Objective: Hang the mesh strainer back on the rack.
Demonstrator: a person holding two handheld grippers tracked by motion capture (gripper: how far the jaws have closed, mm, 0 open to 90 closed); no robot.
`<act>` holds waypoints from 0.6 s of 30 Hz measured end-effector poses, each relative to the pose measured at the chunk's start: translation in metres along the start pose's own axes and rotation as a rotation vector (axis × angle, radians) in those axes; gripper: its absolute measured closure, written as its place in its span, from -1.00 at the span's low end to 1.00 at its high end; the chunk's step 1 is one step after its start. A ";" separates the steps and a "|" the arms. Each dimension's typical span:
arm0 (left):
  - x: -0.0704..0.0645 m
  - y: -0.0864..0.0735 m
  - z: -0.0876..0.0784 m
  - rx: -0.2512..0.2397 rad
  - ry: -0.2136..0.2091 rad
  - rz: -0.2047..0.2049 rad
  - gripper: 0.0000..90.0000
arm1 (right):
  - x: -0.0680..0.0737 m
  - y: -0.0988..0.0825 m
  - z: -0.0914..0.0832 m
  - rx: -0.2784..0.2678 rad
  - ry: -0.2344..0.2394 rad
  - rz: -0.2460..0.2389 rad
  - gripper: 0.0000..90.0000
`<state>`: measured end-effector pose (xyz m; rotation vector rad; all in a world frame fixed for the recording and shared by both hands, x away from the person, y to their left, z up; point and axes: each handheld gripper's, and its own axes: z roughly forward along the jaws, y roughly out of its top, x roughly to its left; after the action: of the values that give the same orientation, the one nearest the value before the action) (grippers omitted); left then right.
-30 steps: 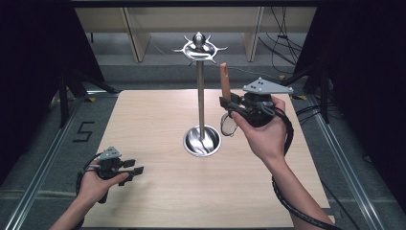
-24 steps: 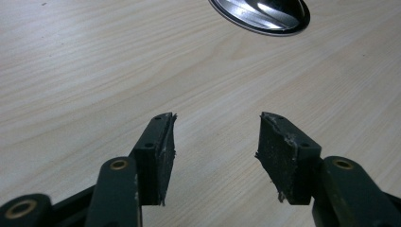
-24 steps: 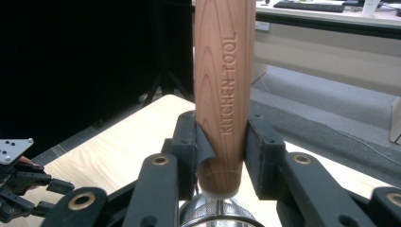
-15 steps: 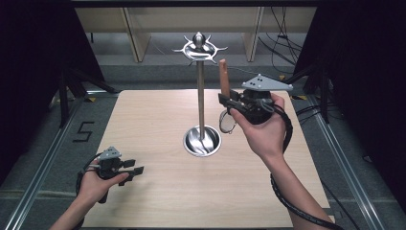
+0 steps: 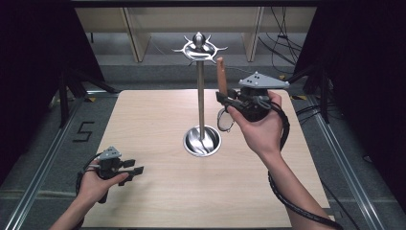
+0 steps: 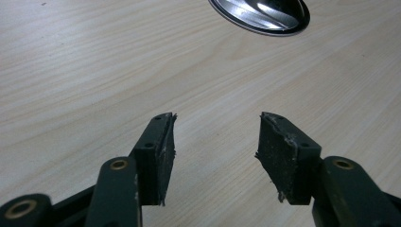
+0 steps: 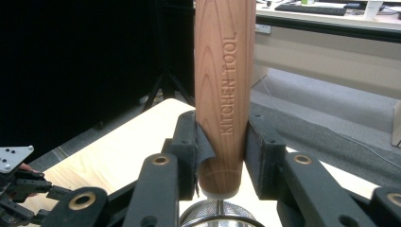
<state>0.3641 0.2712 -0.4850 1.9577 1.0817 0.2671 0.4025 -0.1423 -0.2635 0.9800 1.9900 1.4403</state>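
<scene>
Right gripper [image 5: 225,101] — black two-jaw tool with grey three-cornered plate on top, raised above the far right part of the table in the high view, just right of the stand's pole. Jaws clamped on both sides of a round light-brown wooden handle [image 7: 223,94] stamped "KITCHEN TOOL", gripped near its lower end and held upright, free end pointing up. Below the handle, a small round wire-mesh strainer head [image 5: 225,120] hanging under the gripper — mesh detail too fine to make out fully, probably a sieve.

Left gripper [image 5: 136,170] — same black make, resting low over the near left part of the table, held in the left hand [image 5: 95,184]. Jaws spread apart with bare wood between the pads [image 6: 158,156], nothing gripped.

Tall chrome utensil stand [image 5: 200,96] — slim upright pole on a round dished polished base, topped by a ring of curved hooks around a ball finial; placed at table centre, slightly toward the far edge. Base edge also seen at the top of the left gripper view.

Pale wood-grain rectangular table [image 5: 158,201] — well apart from the dark curtains at either side.
</scene>
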 end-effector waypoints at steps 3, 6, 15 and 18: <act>0.000 0.000 0.000 0.003 -0.001 -0.001 0.01 | 0.001 0.001 0.001 0.006 0.005 0.021 0.53; 0.001 0.000 -0.001 0.006 0.000 0.004 0.01 | -0.001 0.001 0.003 0.007 0.000 0.009 0.53; 0.000 0.000 -0.001 0.006 -0.001 0.003 0.01 | 0.000 0.002 0.007 0.006 -0.006 0.002 0.53; 0.000 0.000 -0.001 0.001 -0.002 -0.001 0.01 | 0.001 0.002 0.008 0.020 0.007 0.018 0.53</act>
<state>0.3640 0.2715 -0.4845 1.9582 1.0814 0.2638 0.4089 -0.1363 -0.2638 1.0052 2.0088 1.4382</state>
